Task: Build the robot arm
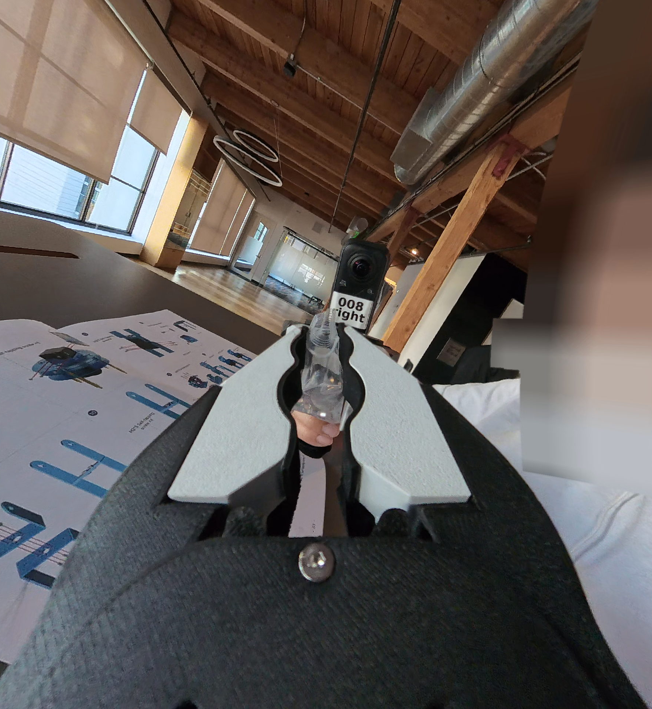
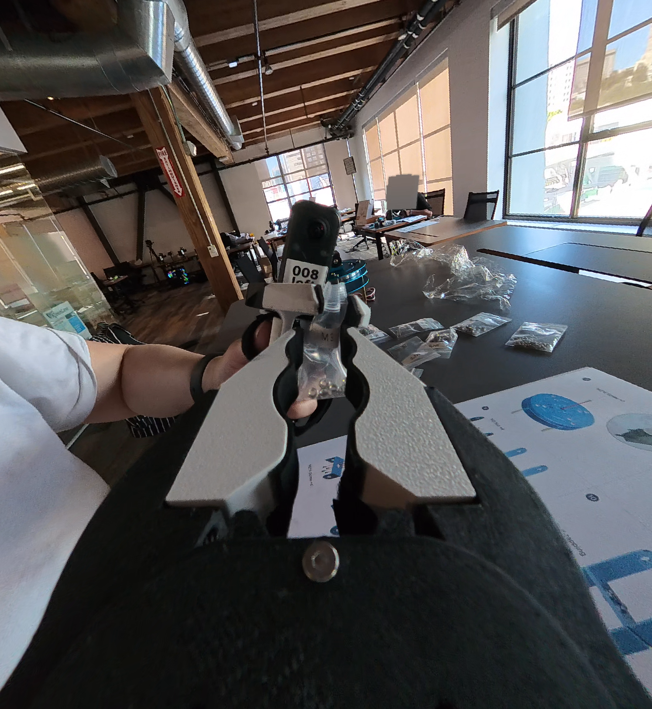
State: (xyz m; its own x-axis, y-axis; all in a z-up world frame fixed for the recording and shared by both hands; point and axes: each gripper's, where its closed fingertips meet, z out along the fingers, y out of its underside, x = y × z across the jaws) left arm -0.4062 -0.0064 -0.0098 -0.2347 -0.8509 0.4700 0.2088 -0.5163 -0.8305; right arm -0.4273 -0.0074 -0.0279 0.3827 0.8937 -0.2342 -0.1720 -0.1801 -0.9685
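bag (image 2: 324,360) of small metal parts pinched between both grippers' (image 1: 322,337) closed fingers; contents blurred.

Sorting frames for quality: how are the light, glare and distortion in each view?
Left wrist view: bright windows blow out, straight beams bow from the wide lens, a mosaic patch covers the right side; the bag in the left gripper is sharp. Right wrist view: overexposed windows, glare on the loose plastic wrap; right gripper crisp.
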